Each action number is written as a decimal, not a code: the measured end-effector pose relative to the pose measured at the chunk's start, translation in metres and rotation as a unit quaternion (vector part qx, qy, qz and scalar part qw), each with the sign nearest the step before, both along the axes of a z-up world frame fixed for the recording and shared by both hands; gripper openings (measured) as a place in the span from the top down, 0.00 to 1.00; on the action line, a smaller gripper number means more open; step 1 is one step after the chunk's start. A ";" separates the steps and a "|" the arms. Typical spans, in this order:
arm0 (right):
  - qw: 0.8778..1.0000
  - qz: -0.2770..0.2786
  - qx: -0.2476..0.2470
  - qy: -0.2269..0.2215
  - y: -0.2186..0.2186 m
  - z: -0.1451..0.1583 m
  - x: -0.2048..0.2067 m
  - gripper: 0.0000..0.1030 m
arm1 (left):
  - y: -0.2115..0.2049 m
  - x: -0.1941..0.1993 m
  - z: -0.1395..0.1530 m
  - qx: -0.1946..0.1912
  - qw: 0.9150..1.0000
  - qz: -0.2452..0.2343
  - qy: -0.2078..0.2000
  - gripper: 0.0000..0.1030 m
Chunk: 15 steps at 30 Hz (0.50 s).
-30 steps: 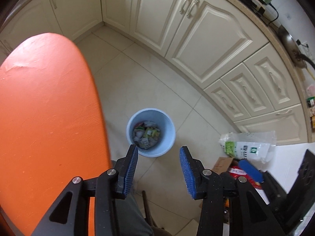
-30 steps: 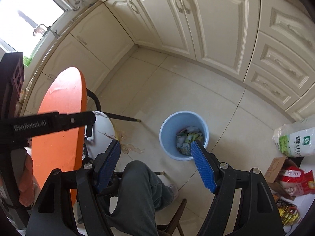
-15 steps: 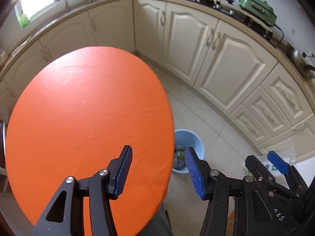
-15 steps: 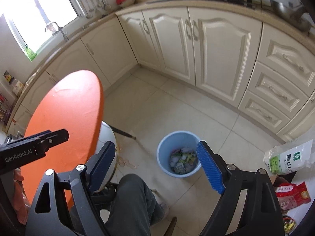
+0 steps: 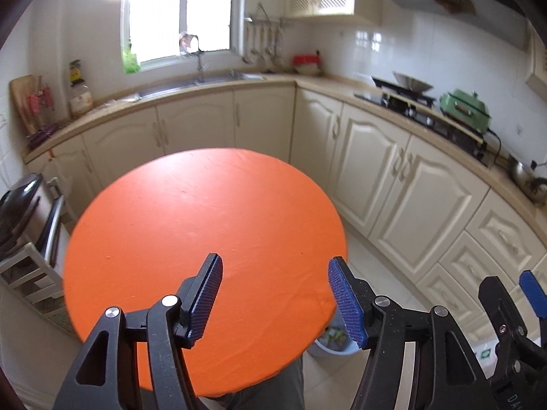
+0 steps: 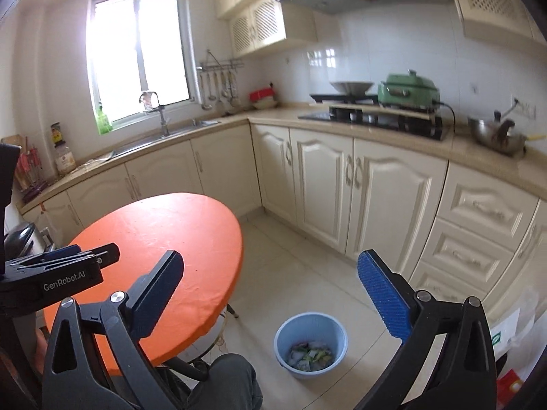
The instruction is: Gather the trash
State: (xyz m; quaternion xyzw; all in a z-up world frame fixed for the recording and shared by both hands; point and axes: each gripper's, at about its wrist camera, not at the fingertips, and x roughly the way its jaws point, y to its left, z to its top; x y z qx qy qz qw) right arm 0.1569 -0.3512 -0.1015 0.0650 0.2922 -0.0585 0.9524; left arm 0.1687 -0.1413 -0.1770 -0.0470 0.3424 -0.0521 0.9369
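A light blue trash bin (image 6: pixel 310 344) stands on the tiled floor to the right of the round orange table (image 6: pixel 164 259); wrappers and paper scraps lie inside it. In the left wrist view only its rim (image 5: pixel 330 347) shows under the table edge. My left gripper (image 5: pixel 275 299) is open and empty above the near right part of the orange table (image 5: pixel 191 235), whose top is bare. My right gripper (image 6: pixel 270 290) is open and empty, held above the floor between table and bin. The right gripper's blue tip also shows in the left wrist view (image 5: pixel 531 294).
Cream cabinets (image 6: pixel 386 205) line the back and right walls under a counter with a sink (image 5: pixel 201 80), a stove (image 6: pixel 372 116) and a green pot (image 6: pixel 408 92). A white bag (image 6: pixel 509 328) lies on the floor at right. My knee (image 6: pixel 225 382) is below the table edge.
Both grippers tilted up from looking down at the bin and floor to looking level across the kitchen. The table top now fills the left view. Both stayed open and empty.
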 end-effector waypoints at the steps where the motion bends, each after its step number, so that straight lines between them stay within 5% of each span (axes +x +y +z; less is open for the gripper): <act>1: 1.000 0.002 -0.006 -0.006 0.004 0.005 -0.006 0.00 | 0.004 -0.017 0.000 0.001 1.000 0.009 -0.010 0.38; 8: 0.996 0.025 -0.053 -0.060 0.026 0.037 -0.044 0.00 | 0.010 -0.134 0.001 0.000 0.995 0.061 -0.076 0.32; 15: 0.992 0.039 -0.073 -0.091 0.046 0.057 -0.069 0.00 | 0.011 -0.242 -0.005 0.006 0.988 0.077 -0.134 0.16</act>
